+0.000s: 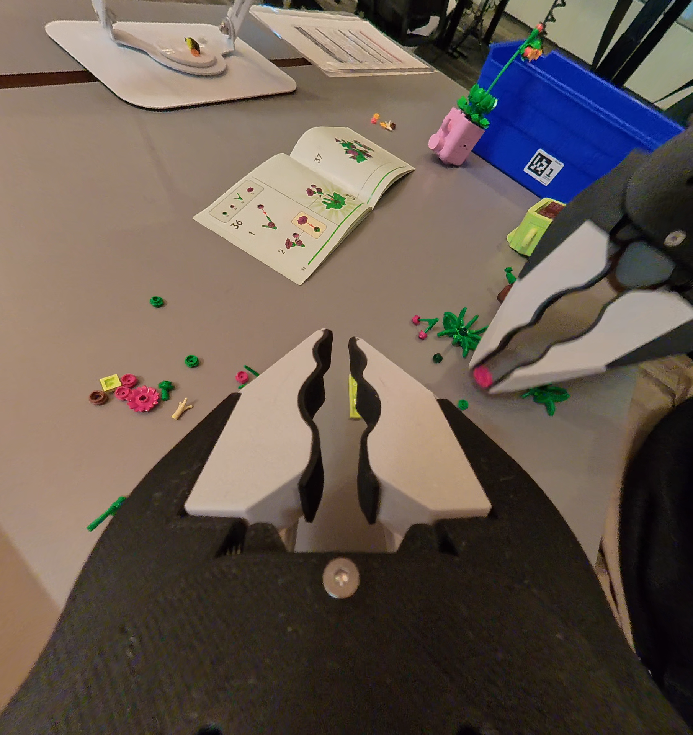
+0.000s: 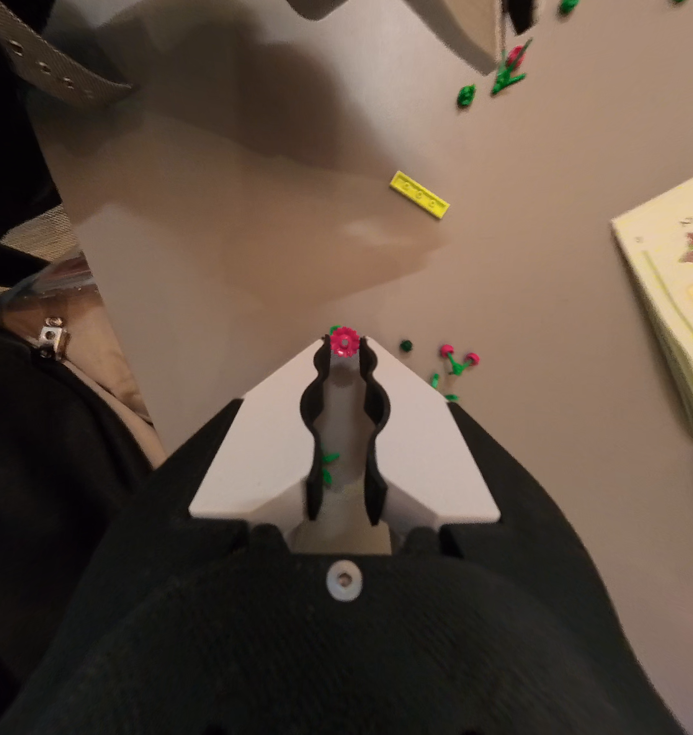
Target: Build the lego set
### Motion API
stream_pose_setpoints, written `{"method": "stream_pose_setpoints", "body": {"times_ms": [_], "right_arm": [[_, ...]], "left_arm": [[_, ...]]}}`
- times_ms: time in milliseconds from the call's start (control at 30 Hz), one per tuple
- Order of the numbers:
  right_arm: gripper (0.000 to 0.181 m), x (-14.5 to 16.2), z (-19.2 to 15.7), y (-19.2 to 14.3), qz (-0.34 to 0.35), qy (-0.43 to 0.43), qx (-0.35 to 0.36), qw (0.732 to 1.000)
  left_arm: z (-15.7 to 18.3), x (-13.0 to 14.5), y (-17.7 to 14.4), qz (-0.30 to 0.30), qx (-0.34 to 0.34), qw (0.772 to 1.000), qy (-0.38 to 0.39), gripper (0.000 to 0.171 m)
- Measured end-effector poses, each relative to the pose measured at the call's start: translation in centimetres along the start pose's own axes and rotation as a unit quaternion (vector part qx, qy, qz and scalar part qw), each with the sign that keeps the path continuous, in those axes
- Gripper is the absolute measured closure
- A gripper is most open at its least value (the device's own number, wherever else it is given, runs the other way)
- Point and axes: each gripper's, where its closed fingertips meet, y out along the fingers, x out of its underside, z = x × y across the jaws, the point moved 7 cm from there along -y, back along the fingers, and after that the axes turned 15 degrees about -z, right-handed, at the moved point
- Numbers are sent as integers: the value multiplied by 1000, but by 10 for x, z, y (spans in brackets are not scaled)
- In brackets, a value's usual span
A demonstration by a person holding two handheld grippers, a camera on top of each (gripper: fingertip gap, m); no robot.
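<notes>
My right gripper (image 2: 344, 343) is shut on a small magenta flower piece (image 2: 344, 341), held at the fingertips just above the grey table (image 2: 496, 258). In the left wrist view it comes in from the right (image 1: 482, 377) with the pink piece (image 1: 481, 376) at its tip. My left gripper (image 1: 340, 339) hovers over the table with its jaws a narrow gap apart and nothing between them. A lime plate (image 1: 353, 397) lies on the table below it, and shows in the right wrist view (image 2: 419, 195). The open instruction booklet (image 1: 305, 203) lies ahead.
Loose magenta and green pieces (image 1: 142, 397) lie at the left. A green leaf piece (image 1: 460, 330) and a two-bud stem (image 1: 424, 324) lie at the right. A pink pot with a plant (image 1: 456, 135), a lime pot (image 1: 532, 230), a blue bin (image 1: 567, 119) and a white stand (image 1: 170, 67) stand farther back. The gap from one gripper's tips to the other's is roughly 11 cm. From the left gripper's tips to the lime plate (image 1: 353, 397) is close to 6 cm. Seen from the right wrist view (image 2: 417, 193) as well.
</notes>
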Motion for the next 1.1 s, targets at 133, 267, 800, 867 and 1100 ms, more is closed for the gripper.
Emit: {"method": "stream_pose_setpoints", "body": {"times_ms": [133,267,800,867,1100], "right_arm": [[168,27,37,-71,11,37,124,992],[169,60,54,-153,103,127,102,981],[169,111,32,-157,198,197,87,956],[169,110,32,-157,201,196,82,956],[169,102,30,-154,213,189,59,957]], "left_arm": [[1,-2,0,9,1,1000,-2,165],[2,-4,1,18,11,1000,-8,165],[2,-7,-1,56,33,997,-32,165],[2,-7,-1,57,32,997,-32,165],[1,-7,1,54,36,997,-35,165]]}}
